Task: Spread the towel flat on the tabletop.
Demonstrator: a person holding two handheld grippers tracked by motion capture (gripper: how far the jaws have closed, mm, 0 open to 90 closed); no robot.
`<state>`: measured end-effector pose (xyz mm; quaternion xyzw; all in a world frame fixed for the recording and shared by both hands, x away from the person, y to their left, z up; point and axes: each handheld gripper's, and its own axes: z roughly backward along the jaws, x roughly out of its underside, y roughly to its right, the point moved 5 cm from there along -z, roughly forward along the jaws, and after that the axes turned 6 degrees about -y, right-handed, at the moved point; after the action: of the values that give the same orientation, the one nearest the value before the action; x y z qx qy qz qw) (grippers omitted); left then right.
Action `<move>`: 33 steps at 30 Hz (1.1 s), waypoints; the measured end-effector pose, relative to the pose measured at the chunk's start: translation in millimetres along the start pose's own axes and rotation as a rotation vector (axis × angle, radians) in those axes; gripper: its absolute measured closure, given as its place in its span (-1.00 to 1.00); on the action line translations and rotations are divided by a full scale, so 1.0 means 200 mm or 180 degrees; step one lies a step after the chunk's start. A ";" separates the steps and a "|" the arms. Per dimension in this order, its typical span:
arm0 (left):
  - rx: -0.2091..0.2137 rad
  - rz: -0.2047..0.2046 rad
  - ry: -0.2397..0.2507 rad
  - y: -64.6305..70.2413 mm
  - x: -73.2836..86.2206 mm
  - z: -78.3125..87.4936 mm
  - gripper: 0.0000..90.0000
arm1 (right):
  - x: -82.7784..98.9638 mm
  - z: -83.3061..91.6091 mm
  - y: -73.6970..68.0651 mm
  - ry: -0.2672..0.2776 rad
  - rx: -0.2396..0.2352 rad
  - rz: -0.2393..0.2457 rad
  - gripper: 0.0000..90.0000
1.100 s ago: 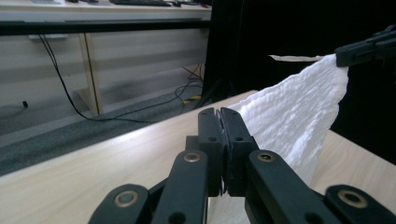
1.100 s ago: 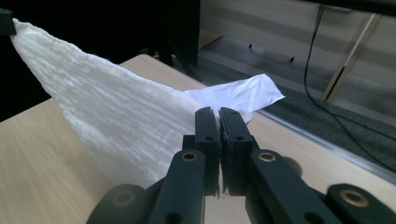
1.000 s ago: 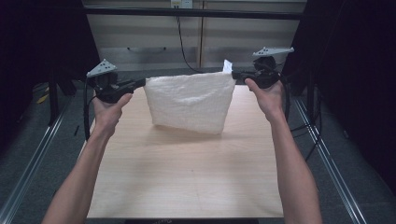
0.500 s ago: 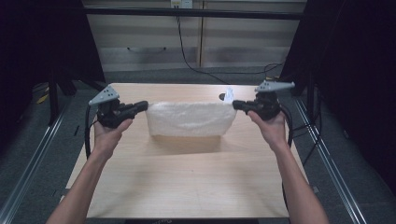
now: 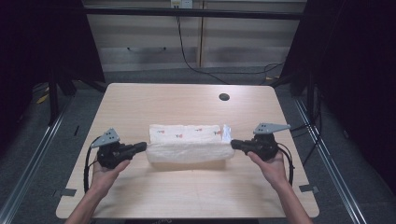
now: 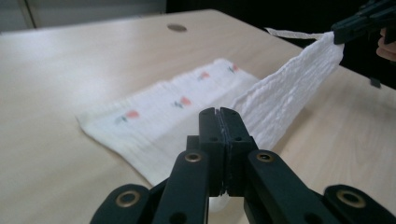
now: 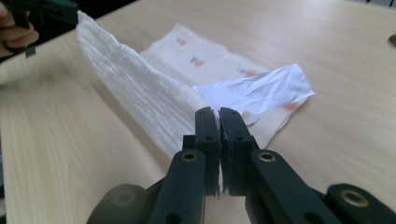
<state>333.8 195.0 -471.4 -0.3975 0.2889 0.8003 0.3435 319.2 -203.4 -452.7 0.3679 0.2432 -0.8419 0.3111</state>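
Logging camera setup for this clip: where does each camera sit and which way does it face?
High view: above the person's side, looking forward and down at the table; forearms, left gripper, right gripper.
Left gripper view: along its shut jaws toward the towel.
Right gripper view: along its shut jaws, opposite way.
Shared: the towel, stretched between both grippers.

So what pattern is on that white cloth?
Small red-and-green printed motifs in a row on the white cloth, clearest in the left gripper view.

Overhead light brightens the pale table (image 5: 187, 196) amid dark surroundings; a soft shadow falls beneath the cloth (image 5: 187, 151); gripper views blur at distance.
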 end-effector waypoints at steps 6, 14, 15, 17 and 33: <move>0.0124 -0.0074 -0.0128 0.08 0.06 0.00 0.98 | 0.15 -0.02 -0.07 -0.0163 -0.0064 -0.0007 0.93; 0.0123 -0.0285 -0.0499 0.15 0.22 -0.04 0.98 | 0.32 -0.05 -0.16 -0.0360 -0.0170 -0.0019 0.90; 0.0157 -0.0273 -0.0523 0.15 0.23 -0.04 0.98 | 0.34 -0.06 -0.17 -0.0389 -0.0186 -0.0022 0.89; 0.0199 -0.0227 -0.0534 0.17 0.25 -0.04 0.98 | 0.36 -0.06 -0.19 -0.0427 -0.0199 -0.0007 0.87; 0.0213 -0.0063 -0.0364 0.13 0.23 0.02 0.83 | 0.39 0.05 -0.13 -0.0287 -0.0071 -0.0155 0.44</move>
<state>291.1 197.5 -503.0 -0.3422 0.2915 0.8082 0.3805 254.7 -217.8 -502.1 0.3201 0.2472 -0.8622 0.3052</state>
